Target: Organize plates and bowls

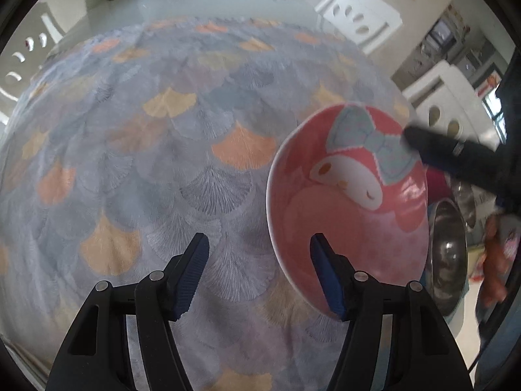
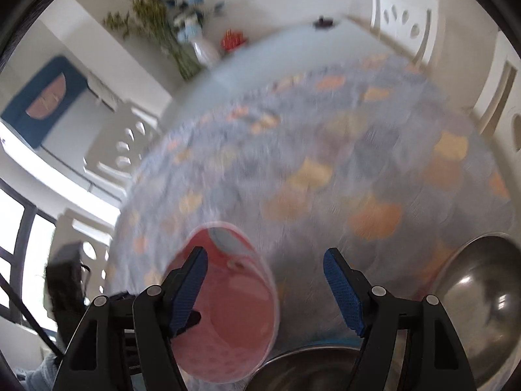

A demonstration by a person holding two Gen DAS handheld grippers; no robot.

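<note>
A pink bowl (image 1: 351,195) with a white cartoon face and a blue bow lies on the patterned tablecloth (image 1: 162,150) to the right. My left gripper (image 1: 259,272) is open and its right finger (image 1: 325,273) stands over the bowl's near rim. The right gripper's dark finger reaches over the bowl's far rim in the left wrist view. In the blurred right wrist view the pink bowl (image 2: 228,319) is at lower left. My right gripper (image 2: 265,288) is open with its left finger (image 2: 189,286) in front of the bowl.
A steel bowl (image 1: 447,257) sits right of the pink bowl; steel bowls (image 2: 482,309) also show at the lower right and bottom edge. White chairs (image 1: 361,16) ring the table. A vase (image 2: 203,50) and a red item stand at the far end.
</note>
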